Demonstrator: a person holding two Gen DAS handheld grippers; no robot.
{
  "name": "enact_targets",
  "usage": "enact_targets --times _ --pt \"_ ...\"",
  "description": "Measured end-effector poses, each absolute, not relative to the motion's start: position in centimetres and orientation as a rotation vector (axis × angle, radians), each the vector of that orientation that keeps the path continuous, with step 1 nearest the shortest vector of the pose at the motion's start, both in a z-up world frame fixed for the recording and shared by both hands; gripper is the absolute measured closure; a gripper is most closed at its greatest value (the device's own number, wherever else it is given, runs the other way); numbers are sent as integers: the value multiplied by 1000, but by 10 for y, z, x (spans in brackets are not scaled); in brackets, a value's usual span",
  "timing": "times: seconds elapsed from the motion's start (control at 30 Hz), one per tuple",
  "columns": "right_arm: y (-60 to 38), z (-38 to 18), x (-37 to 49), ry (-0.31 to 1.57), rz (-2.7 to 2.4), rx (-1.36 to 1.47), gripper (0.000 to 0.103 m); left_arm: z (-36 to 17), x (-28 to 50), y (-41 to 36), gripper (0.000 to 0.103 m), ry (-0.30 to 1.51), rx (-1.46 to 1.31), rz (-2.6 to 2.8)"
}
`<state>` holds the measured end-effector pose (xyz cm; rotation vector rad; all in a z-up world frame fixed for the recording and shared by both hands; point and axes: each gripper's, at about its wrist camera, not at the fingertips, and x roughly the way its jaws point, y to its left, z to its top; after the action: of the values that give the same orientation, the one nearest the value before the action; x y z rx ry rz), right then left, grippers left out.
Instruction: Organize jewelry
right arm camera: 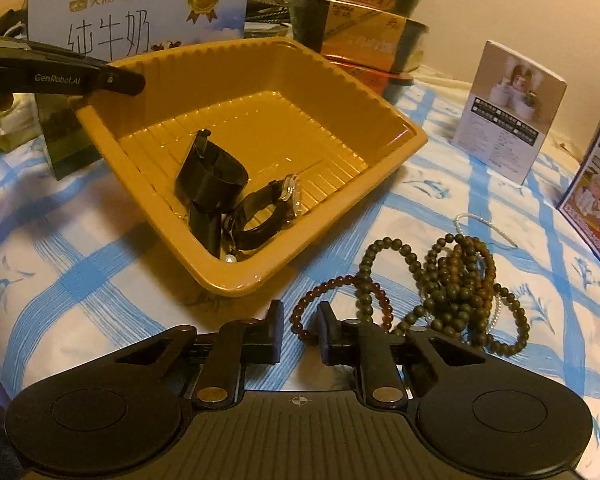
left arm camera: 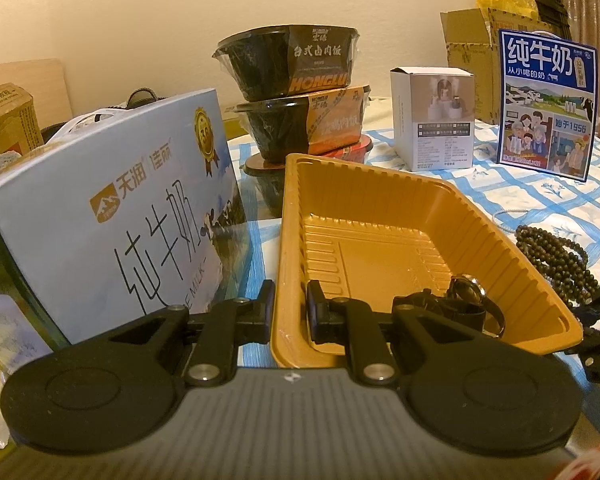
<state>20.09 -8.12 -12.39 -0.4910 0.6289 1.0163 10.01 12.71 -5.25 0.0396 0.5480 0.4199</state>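
My left gripper (left arm camera: 291, 312) is shut on the near left wall of a gold plastic tray (left arm camera: 380, 184). From the right wrist view that same left gripper (right arm camera: 136, 82) sits on the rim of the tray (right arm camera: 204, 256). Inside the tray lie a black-strapped watch (right arm camera: 268, 212), a black band (right arm camera: 212, 176) and a small pearl (right arm camera: 230, 258). My right gripper (right arm camera: 300, 328) hovers low over the cloth, its jaws narrow, and the end of a red-brown bead bracelet (right arm camera: 340, 284) lies between the fingers without being pressed. A pile of green bead strands (right arm camera: 456, 280) and a thin white pearl strand (right arm camera: 476, 220) lie just to the right.
A pale milk carton box (left arm camera: 112, 208) stands against the tray's left side. Stacked black food bowls (left arm camera: 296, 92) are behind it. A small white box (left arm camera: 432, 120) and a blue milk pack (left arm camera: 548, 100) stand at the back right on the blue-checked cloth.
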Motion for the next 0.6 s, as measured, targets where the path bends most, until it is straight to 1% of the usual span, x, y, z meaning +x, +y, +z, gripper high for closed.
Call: enact_targets --times 0.07,0.1,0.2,0.33,0.43,0.6 --pt "-81 -125 203 637 1021 -489 92 -53 100 127 88 548 39 419" --pt "-81 -125 205 646 1019 -479 99 -53 100 127 88 548 39 420" --pt "-84 -121 210 684 1008 -416 99 -52 100 128 88 548 38 420" --pt "-101 -108 222 726 1004 -247 99 -53 100 128 88 547 37 420" --pt "-117 -89 232 715 995 -110 99 -53 100 128 88 547 36 421" --pt "-135 -59 244 681 993 36 99 -52 100 128 88 548 36 421"
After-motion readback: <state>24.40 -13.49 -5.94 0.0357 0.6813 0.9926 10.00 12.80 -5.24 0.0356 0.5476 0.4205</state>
